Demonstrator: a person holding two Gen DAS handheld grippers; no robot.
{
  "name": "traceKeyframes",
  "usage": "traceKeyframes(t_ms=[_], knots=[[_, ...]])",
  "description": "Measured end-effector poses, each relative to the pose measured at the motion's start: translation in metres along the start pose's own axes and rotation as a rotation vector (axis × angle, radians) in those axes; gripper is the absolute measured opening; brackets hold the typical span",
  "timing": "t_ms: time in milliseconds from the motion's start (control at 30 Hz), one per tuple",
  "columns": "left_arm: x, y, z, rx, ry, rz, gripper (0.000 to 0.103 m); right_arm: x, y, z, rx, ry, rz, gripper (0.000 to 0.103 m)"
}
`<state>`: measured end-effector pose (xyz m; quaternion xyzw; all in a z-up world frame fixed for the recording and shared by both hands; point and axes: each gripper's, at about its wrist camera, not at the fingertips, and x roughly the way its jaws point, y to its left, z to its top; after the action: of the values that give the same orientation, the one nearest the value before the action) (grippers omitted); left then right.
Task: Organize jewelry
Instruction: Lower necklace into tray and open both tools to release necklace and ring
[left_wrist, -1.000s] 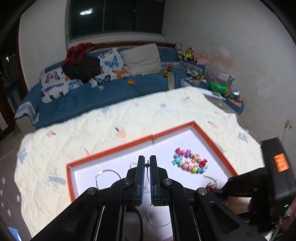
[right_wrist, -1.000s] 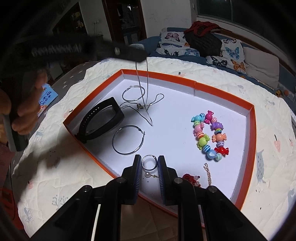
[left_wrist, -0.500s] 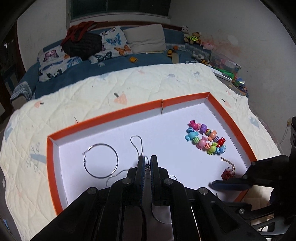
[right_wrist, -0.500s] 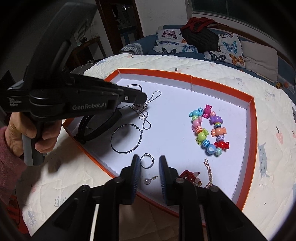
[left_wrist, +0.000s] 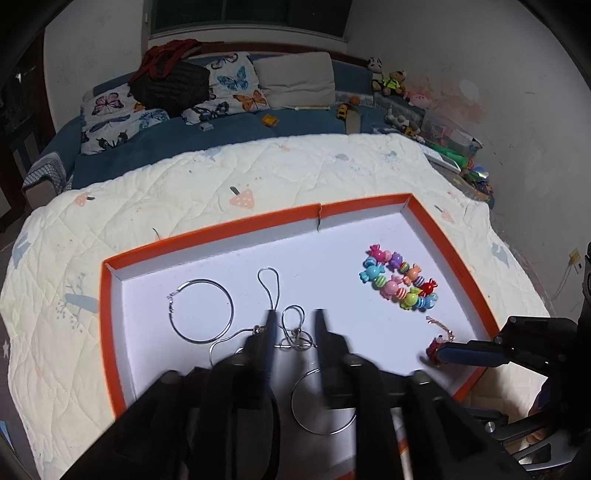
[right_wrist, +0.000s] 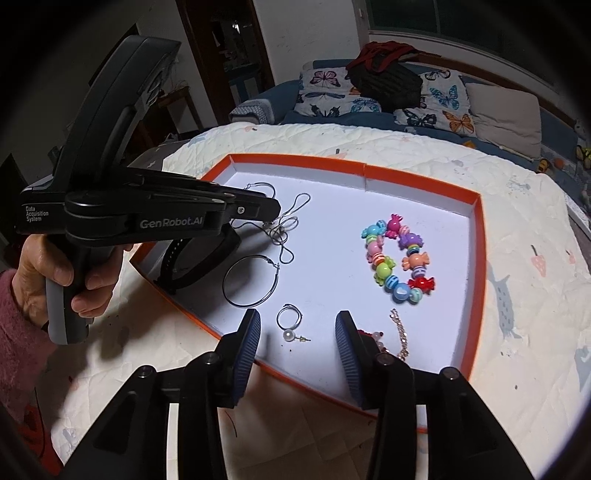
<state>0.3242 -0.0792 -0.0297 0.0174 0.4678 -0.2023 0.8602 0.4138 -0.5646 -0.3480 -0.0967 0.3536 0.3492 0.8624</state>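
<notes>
An orange-rimmed white tray (left_wrist: 354, 206) (right_wrist: 476, 236) holds the jewelry. A thin silver necklace (left_wrist: 291, 332) (right_wrist: 284, 229) lies loose in the tray, right under my open left gripper (left_wrist: 294, 321) (right_wrist: 271, 212). Two large hoop earrings (left_wrist: 201, 310) (right_wrist: 251, 280) lie near it. My open, empty right gripper (right_wrist: 298, 334) (left_wrist: 434, 354) straddles a small hoop and pearl stud (right_wrist: 290, 325). A colourful candy bracelet (left_wrist: 400, 282) (right_wrist: 397, 256) lies to the right. A red charm on a chain (left_wrist: 437, 338) (right_wrist: 400, 334) is beside the right finger.
A black wristband (right_wrist: 195, 258) lies in the tray's left corner, partly under the left gripper. The tray rests on a cream quilt (left_wrist: 184, 184). A blue sofa with cushions and a dark bag (left_wrist: 170, 85) stands behind. Toys clutter the far right (left_wrist: 443, 125).
My left gripper came down into the tray, opened and let go of the silver necklace, which now lies on the tray floor. My right gripper opened wider around the small hoop.
</notes>
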Motion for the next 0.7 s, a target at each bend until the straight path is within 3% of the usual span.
traceKeyframes(t_ms=[33, 67, 300, 433, 533, 700], knots=[[-0.005, 0.0, 0.0, -0.004, -0.02, 0.007, 0.051, -0.002, 0.0, 0.001, 0.001, -0.004, -0.008, 0.047], [-0.011, 0.0, -0.001, -0.004, -0.041, 0.013, 0.054, -0.004, 0.001, 0.0, 0.0, -0.009, -0.016, 0.047], [-0.06, -0.002, -0.018, -0.032, -0.112, 0.023, 0.057, -0.02, 0.002, -0.004, 0.03, -0.04, -0.046, 0.047], [-0.097, -0.01, -0.043, -0.037, -0.189, 0.064, 0.091, -0.031, 0.004, -0.01, 0.038, -0.05, -0.09, 0.048], [-0.125, -0.018, -0.066, -0.039, -0.242, 0.087, 0.103, -0.038, 0.008, -0.018, 0.044, -0.05, -0.123, 0.054], [-0.158, -0.035, -0.106, -0.037, -0.27, 0.108, 0.103, -0.046, 0.019, -0.031, 0.046, -0.041, -0.139, 0.056]])
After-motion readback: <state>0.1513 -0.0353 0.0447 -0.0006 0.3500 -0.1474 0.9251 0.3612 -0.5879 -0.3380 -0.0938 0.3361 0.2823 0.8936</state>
